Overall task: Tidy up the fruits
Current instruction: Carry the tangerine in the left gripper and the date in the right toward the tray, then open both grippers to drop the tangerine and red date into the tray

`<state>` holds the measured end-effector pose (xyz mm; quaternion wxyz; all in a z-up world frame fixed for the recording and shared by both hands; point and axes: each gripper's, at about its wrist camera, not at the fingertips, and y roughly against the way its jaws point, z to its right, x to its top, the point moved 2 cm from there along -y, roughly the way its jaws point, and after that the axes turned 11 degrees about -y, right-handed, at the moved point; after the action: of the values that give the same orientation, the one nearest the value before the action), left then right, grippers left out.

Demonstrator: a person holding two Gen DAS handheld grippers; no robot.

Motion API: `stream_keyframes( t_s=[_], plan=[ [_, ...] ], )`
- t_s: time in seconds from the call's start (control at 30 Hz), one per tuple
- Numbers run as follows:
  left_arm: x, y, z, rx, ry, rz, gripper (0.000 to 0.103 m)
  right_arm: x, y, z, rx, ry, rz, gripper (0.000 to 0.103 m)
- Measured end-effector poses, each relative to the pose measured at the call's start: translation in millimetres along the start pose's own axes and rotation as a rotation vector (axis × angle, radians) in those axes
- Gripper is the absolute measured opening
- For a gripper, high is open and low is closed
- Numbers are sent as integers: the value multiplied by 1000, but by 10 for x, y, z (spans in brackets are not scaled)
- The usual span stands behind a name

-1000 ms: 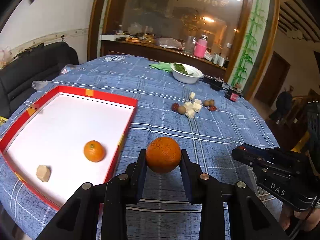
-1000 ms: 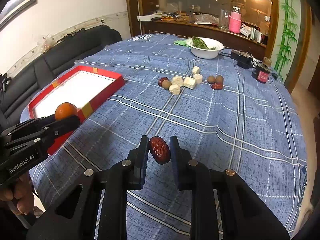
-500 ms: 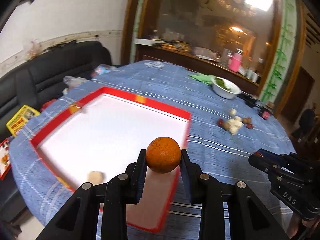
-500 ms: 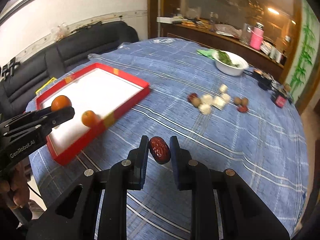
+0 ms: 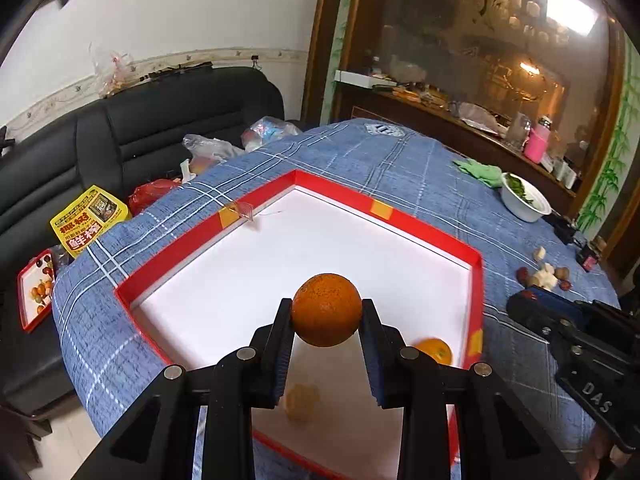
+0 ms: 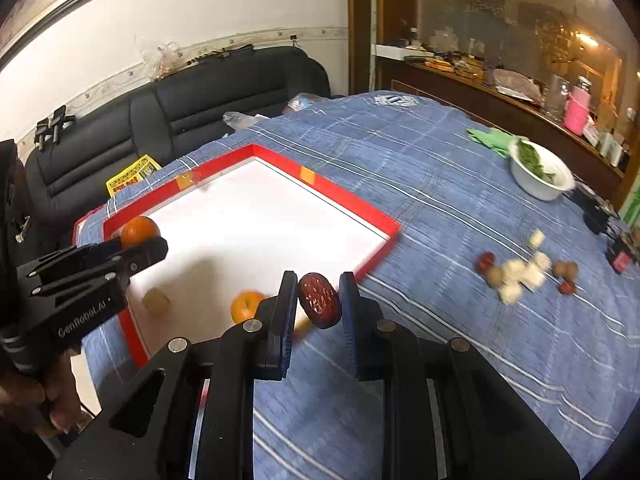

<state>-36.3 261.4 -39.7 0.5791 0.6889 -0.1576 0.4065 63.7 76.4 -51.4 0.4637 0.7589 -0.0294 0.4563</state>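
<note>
Left wrist view: my left gripper [image 5: 326, 312] is clamped on an orange [image 5: 326, 309], one finger on each side of it. The orange is round, so it has no long axis and points no way that matters. It hangs above the white floor of the red tray [image 5: 332, 192], which lies directly below and ahead of my fingers. Two things already sit in the tray near its close edge: a second orange [image 5: 434, 351] to the lower right, and a pale lump [image 5: 302, 400] under my fingers, too blurred to name. I judge the drop needs only a lowering onto open floor ahead, away from both. My right gripper [image 5: 532, 298] shows at the right edge, outside the tray.

Right wrist view: my right gripper [image 6: 319, 300] pinches a red date [image 6: 319, 299] across its narrow sides. Its long axis runs from upper left to lower right. The tray lies ahead and to my left, its near corner just past my fingertips, so this hand must travel left. My left gripper [image 6: 138, 240] is already over the tray, so it is the nearer one. Loose fruit [image 6: 520, 274] waits on the cloth [image 6: 440, 208], well to the right.
</note>
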Motion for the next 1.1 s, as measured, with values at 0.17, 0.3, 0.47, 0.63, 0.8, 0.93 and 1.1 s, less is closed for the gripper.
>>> stream_keyframes(
  t_s=[0.17, 0.3, 0.47, 0.63, 0.8, 0.93, 1.1],
  plan=[
    [134, -195, 32, 12, -19, -28, 31, 116, -333, -67, 5, -25, -26, 21],
    [209, -311, 70, 21, -25, -50, 31, 169, -536, -75, 3, -39, -50, 21],
    [254, -414, 114, 49, -40, -75, 31, 186, -687, -61, -3, -43, -76, 21],
    [258, -492, 101, 89, -36, -102, 31, 201, -791, -50, -14, -47, -102, 21],
    [250, -557, 89, 129, -35, -126, 31, 201, -891, -60, -22, -48, -129, 21],
    [243, -579, 59, 158, -29, -133, 31, 199, -925, -72, -22, -48, -140, 21],
    [225, -614, -13, 203, -3, -193, 43, 187, -946, -97, -23, -50, -164, 29]
  ],
)
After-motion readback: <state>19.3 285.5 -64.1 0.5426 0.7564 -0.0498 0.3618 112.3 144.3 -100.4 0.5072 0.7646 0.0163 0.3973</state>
